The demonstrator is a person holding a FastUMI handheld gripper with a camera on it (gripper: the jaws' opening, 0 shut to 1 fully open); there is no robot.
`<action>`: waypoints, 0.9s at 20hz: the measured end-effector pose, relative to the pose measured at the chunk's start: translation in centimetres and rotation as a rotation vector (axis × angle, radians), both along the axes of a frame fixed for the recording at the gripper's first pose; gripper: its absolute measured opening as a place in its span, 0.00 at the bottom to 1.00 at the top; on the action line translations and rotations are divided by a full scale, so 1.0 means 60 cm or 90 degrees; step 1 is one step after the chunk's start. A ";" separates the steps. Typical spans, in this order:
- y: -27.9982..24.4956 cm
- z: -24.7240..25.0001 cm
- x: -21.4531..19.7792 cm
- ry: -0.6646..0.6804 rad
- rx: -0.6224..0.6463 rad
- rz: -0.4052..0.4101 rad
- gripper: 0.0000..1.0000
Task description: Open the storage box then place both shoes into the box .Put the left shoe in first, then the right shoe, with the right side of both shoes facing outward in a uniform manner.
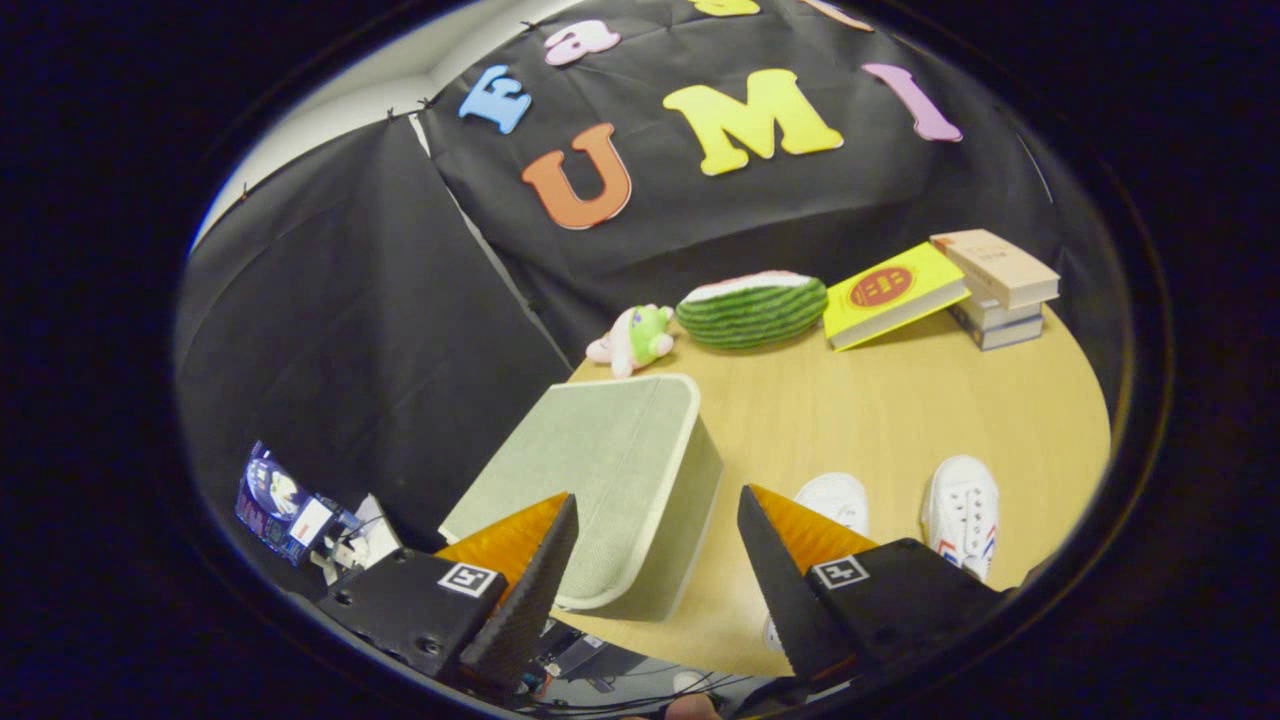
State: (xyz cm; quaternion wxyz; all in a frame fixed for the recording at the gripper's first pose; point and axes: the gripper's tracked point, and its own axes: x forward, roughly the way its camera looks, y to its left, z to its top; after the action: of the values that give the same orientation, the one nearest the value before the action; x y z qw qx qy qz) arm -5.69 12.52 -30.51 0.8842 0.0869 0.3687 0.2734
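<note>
A pale green fabric storage box [600,470] with a cream-edged lid stands closed on the round wooden table [900,400], just ahead of my fingers and reaching into the gap between them. Two white shoes lie to its right: one shoe [835,500] partly hidden behind my right finger, the other shoe [965,510] with red and blue stripes further right. My gripper [655,545] is open and hovers above the box's near corner, holding nothing.
Beyond the box lie a small plush toy [635,338], a watermelon-shaped cushion [752,310], a yellow book [893,293] leaning on a stack of books [1000,285]. Left of the table, low down, sits some clutter [290,510]. Black cloth walls stand behind.
</note>
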 end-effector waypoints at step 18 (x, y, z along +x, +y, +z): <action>0.079 -0.017 -0.031 0.217 0.158 0.030 0.06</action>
State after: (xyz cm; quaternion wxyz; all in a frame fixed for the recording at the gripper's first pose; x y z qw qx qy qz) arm -7.54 17.29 -31.52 0.7849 0.2311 0.4785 0.3188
